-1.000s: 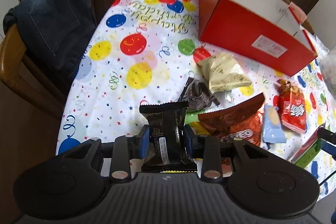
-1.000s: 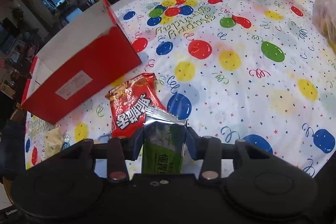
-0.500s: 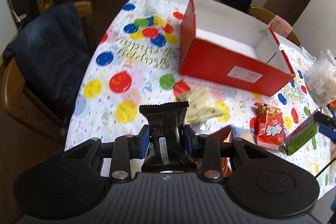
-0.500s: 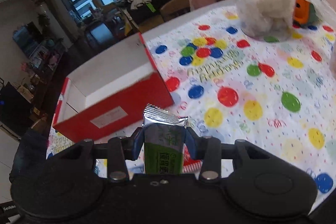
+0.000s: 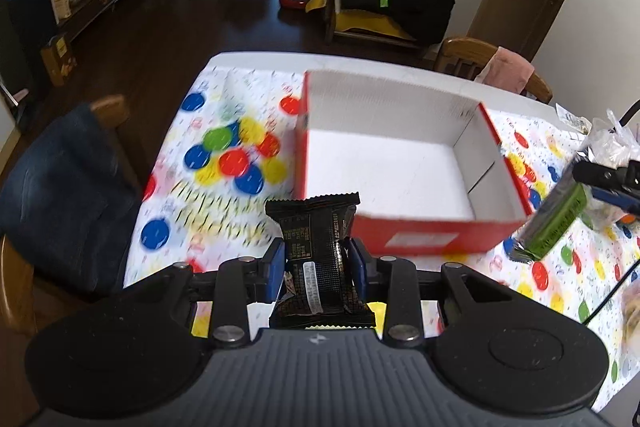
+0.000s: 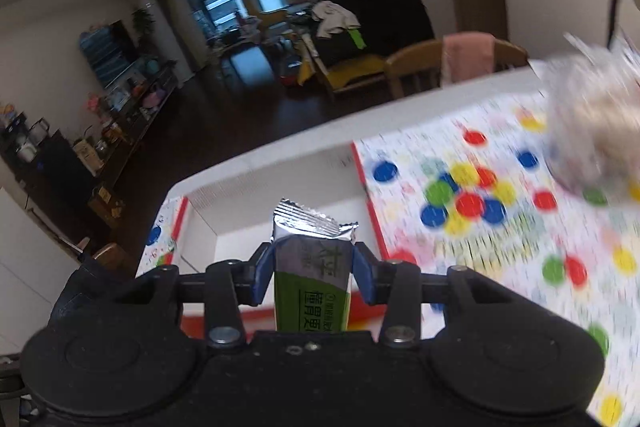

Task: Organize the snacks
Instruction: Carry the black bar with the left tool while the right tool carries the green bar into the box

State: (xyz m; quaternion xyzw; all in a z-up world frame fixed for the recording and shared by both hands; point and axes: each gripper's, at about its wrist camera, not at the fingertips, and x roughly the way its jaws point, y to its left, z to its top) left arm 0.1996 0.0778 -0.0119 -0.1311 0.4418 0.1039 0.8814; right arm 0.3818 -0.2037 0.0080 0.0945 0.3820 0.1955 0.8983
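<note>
Glossy foil packet (image 5: 316, 247), matt cardboard box (image 5: 400, 107), wooden chair (image 5: 460, 51).

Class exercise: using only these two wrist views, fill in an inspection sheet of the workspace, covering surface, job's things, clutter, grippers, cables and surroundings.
Surface: table under a balloon-print cloth.
Job's things: red box, open-topped, white inside, nothing seen in it; black snack packet; green snack bar.
Clutter: clear bag of pale contents on the cloth, blurred.
Grippers: left hand-held gripper shut on the black snack packet; right hand-held gripper shut on the green snack bar.
Cables: dark cable at the right edge of the left view.
Surroundings: wooden chair with dark denim draped on it; second chair with pink cloth; cluttered living room behind.
</note>
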